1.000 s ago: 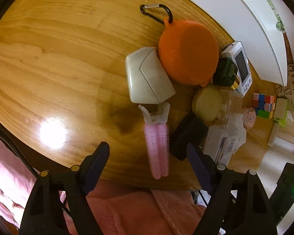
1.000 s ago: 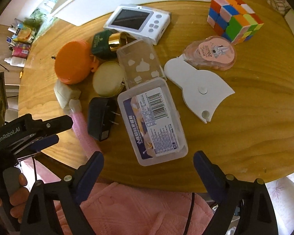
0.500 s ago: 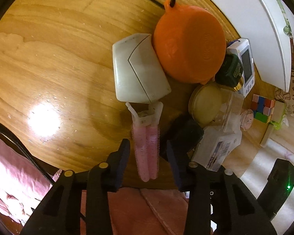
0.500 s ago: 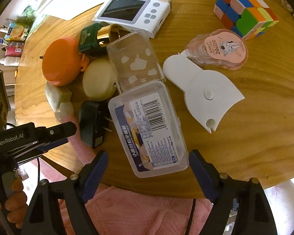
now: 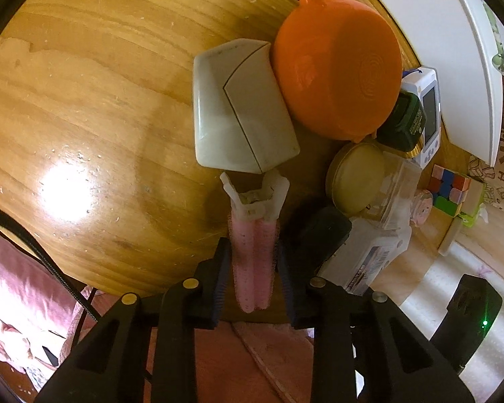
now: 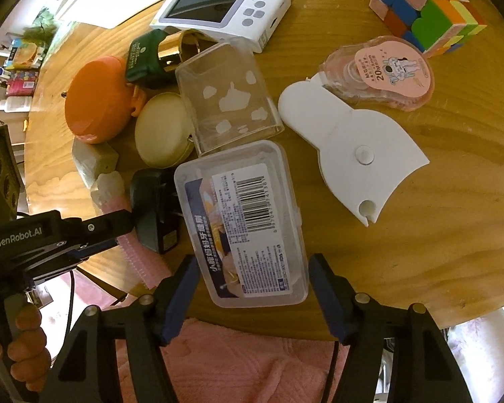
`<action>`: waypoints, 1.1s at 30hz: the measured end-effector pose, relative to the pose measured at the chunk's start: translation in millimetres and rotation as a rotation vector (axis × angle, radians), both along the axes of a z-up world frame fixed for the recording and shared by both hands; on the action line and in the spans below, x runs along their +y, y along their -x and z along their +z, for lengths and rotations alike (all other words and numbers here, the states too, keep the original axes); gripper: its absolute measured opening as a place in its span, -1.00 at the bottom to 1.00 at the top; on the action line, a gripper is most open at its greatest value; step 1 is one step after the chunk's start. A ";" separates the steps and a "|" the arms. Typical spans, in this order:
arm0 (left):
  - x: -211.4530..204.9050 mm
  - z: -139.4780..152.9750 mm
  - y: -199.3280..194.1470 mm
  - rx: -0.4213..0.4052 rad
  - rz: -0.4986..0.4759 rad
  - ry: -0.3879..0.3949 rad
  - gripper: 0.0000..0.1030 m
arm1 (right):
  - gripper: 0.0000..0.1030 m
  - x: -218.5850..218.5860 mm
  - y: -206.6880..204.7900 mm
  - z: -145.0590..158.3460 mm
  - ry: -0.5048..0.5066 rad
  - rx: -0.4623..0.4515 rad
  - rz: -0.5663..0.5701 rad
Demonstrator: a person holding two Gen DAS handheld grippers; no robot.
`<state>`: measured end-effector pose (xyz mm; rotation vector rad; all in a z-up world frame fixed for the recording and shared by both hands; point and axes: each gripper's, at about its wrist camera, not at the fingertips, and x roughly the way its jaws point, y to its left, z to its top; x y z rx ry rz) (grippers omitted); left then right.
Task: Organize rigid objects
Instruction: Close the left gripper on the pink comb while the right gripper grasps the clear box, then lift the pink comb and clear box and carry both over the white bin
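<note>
A pink ribbed clip [image 5: 253, 262] with a white plastic end lies at the near edge of the round wooden table [image 5: 84, 100]. My left gripper [image 5: 253, 247] is shut on it, one pad on each side. It shows again in the right wrist view, where the left gripper [image 6: 94, 231] covers part of the pink clip [image 6: 141, 262]. A clear plastic box [image 6: 248, 221] with a barcode label lies between the fingers of my right gripper [image 6: 253, 261]. Its jaws are closing and stand just off the box's long sides.
Crowded beside the clip are a black charger plug [image 5: 322, 231], a grey-white case [image 5: 238, 107], an orange round pouch [image 5: 336, 70] and a cream tin [image 5: 356, 174]. Beyond the box lie a clear case [image 6: 228, 97], a white flat piece [image 6: 356, 154], pink correction tape [image 6: 386, 70], a colour cube [image 6: 426, 10] and a white screen device [image 6: 225, 6].
Both grippers have sunk toward the table. The left jaws have shut on the pink clip. The right jaws have narrowed around the clear box.
</note>
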<state>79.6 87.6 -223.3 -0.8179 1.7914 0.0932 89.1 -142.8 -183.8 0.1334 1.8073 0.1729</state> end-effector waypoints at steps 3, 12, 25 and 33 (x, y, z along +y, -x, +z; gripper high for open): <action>-6.0 2.0 5.5 -0.007 0.005 0.003 -0.44 | 0.30 3.7 8.4 1.9 -0.002 -0.010 -0.004; -10.7 25.4 9.7 -0.075 -0.009 -0.031 -0.45 | 0.27 3.5 33.5 26.2 -0.019 -0.088 -0.015; -26.5 68.2 16.3 -0.215 -0.063 -0.083 -0.45 | 0.24 -10.6 58.2 65.9 -0.051 -0.238 -0.041; -39.4 104.5 8.8 -0.322 -0.104 -0.113 -0.45 | 0.24 -11.4 59.8 91.6 -0.095 -0.309 -0.055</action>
